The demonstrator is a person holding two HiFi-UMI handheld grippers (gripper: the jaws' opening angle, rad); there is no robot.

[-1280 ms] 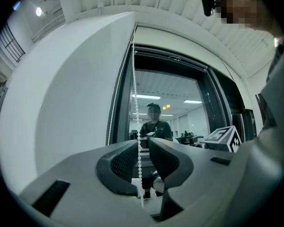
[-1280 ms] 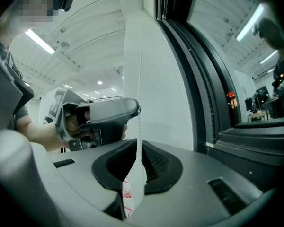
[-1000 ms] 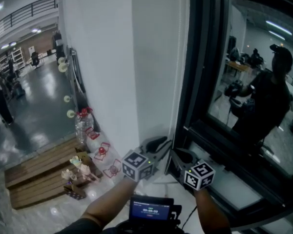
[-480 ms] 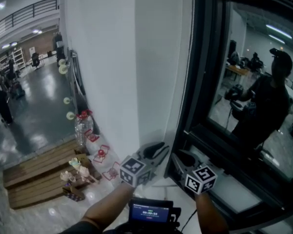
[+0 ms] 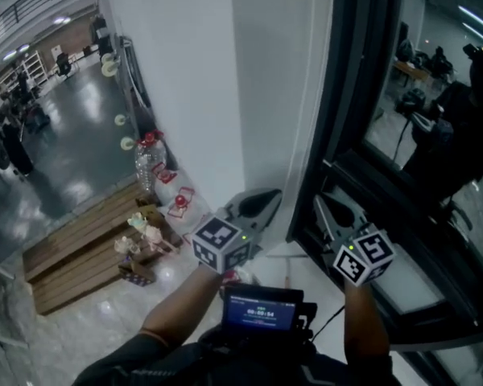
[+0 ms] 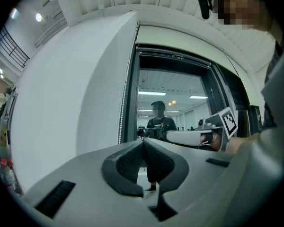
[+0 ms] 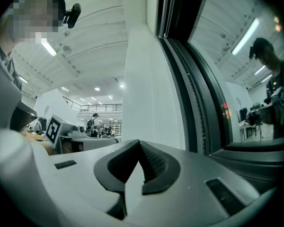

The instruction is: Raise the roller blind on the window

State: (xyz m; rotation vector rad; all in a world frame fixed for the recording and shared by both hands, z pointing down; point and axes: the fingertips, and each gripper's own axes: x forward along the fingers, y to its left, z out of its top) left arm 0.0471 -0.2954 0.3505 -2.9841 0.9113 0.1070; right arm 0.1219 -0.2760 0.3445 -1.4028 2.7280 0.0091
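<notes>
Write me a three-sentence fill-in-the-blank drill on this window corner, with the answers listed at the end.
1. The clear bottle standing by the white wall has a ___ cap.
2. The bead chain hangs down beside the ___ window frame.
3. The low platform on the floor is built of ___ planks.

Missing words: red; black; wooden
</notes>
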